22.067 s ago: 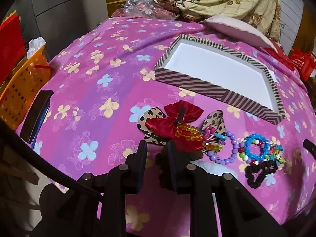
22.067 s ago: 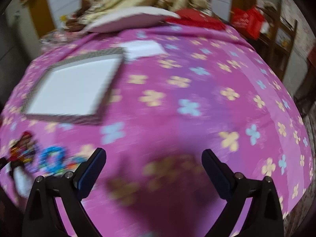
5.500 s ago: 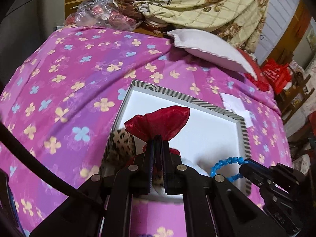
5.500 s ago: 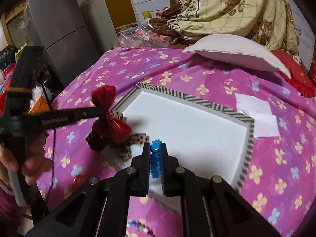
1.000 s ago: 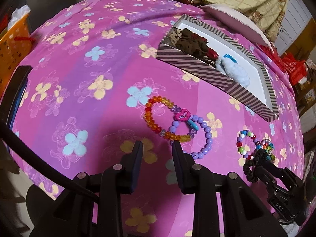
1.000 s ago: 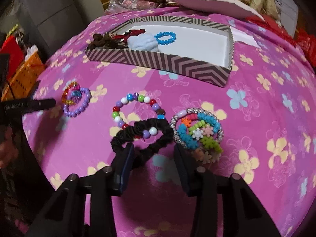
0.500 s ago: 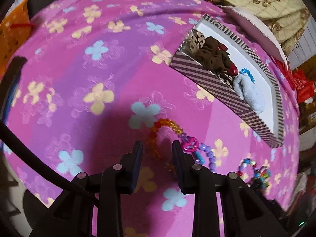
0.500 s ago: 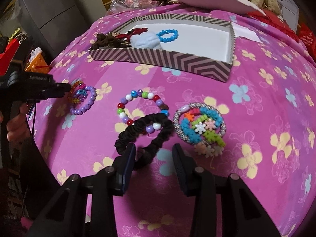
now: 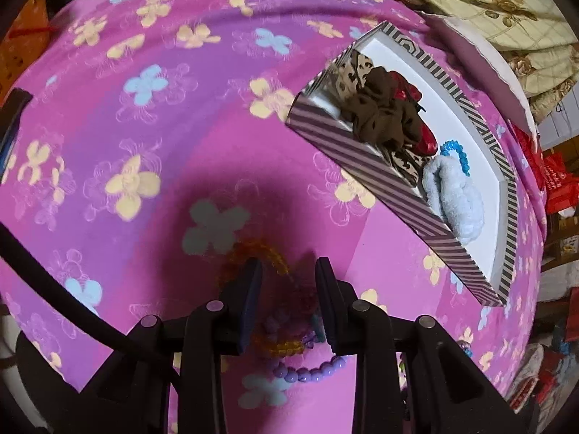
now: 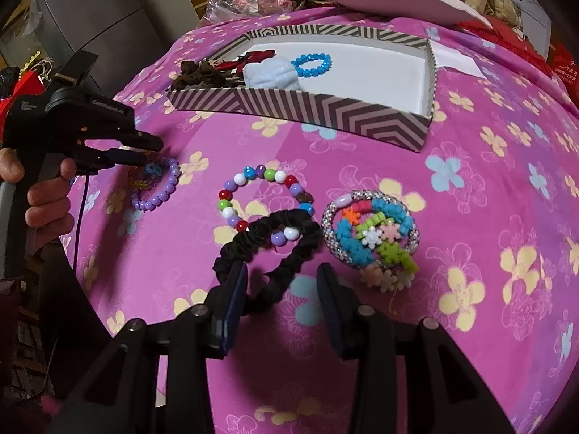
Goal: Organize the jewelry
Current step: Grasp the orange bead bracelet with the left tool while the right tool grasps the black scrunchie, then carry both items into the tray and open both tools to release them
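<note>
Change: we see the left gripper (image 9: 286, 271) has come in low over the orange bead bracelet (image 9: 253, 253), which a second ago lay clear ahead of it at frame centre; now those beads sit at the lower middle of the left wrist view, partly between the jaws.
Left jaws: spread, with the orange beads and the linked purple bead bracelet (image 9: 307, 367) under and between them; no pad presses on anything yet.
Right jaws: the right gripper (image 10: 282, 275) hangs where it was, spread either side of the black scrunchie (image 10: 267, 246) at lower centre, not pinching it.
Box: the striped box (image 10: 325, 108) sits at upper centre of the right wrist view, holding the brown scrunchie (image 9: 380, 115), the pale blue scrunchie (image 9: 454, 195) and the blue bead bracelet (image 10: 311, 61).
Still out on the bed cover (image 10: 488, 217): the multicolour bead bracelet (image 10: 264, 195) and the flower-charm bangle (image 10: 372, 228), centre frame.
Meaning: we judge both hands are set to close on their next pieces; roughly half the sorting remains.
</note>
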The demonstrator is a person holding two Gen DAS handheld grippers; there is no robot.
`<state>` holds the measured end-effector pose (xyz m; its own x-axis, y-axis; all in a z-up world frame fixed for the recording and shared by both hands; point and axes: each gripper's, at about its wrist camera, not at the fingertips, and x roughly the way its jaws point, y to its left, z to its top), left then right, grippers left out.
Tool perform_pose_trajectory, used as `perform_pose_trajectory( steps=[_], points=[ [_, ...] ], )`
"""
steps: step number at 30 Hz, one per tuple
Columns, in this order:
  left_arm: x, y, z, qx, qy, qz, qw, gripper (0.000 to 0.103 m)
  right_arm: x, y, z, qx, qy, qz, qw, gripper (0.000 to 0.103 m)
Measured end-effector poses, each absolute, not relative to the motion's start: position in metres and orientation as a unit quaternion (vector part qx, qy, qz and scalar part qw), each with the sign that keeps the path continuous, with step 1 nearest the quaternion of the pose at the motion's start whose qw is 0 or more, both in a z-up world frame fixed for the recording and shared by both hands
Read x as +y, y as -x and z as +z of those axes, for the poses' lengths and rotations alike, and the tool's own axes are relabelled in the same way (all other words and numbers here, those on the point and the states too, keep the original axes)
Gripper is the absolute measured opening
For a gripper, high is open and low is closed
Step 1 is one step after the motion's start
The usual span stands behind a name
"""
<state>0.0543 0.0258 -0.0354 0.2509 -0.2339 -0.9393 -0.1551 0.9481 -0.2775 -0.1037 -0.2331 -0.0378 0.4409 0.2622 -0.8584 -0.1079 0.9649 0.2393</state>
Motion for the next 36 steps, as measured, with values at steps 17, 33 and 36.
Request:
perform_pose_trajectory(
  steps=[17,33,36],
  points=[
    [0.036,-0.042,-0.012,0.586,0.168,-0.082,0.789,0.030,-0.229,0.104,-0.029,0.495,-0.048,0.107,0.861,0.007],
    [0.044,-0.025,0.065,0.528,0.167,-0.120,0.824,0.029,-0.227,0.108,0.038,0.440,-0.041,0.126,0.888,0.007],
    [0.041,-0.024,0.074,0.522,0.161,-0.124,0.828,0.029,-0.229,0.106,0.043,0.436,-0.038,0.121,0.891,0.007]
  ],
)
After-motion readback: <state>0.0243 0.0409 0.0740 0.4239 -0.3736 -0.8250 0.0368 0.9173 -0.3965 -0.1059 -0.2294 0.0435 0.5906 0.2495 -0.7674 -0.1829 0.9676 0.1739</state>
